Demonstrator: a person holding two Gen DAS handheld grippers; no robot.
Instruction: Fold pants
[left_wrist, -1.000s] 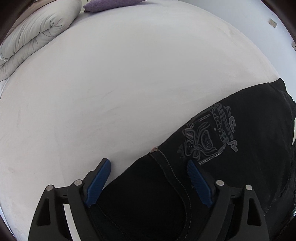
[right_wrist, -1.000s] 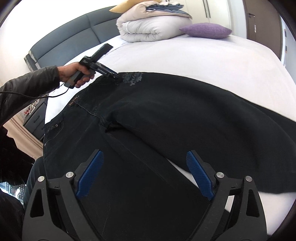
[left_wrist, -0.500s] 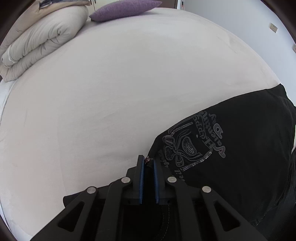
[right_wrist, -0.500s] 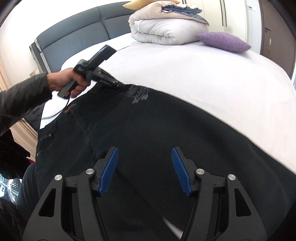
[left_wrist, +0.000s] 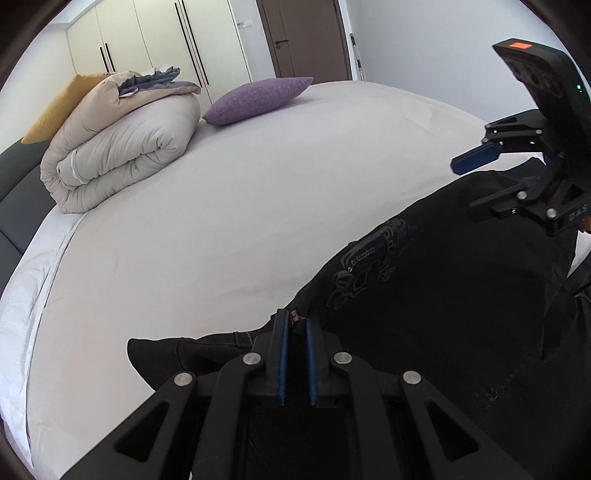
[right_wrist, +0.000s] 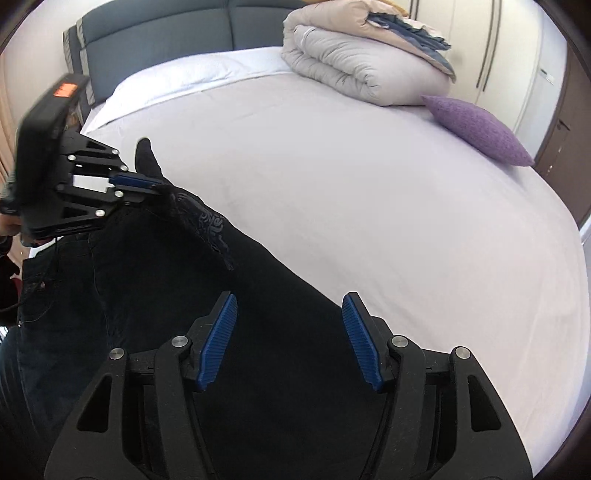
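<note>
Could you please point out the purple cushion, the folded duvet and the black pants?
purple cushion (left_wrist: 258, 96): left wrist view, middle.
folded duvet (left_wrist: 122, 147): left wrist view, rolled front.
black pants (right_wrist: 280, 369): right wrist view, leg fabric.
</note>
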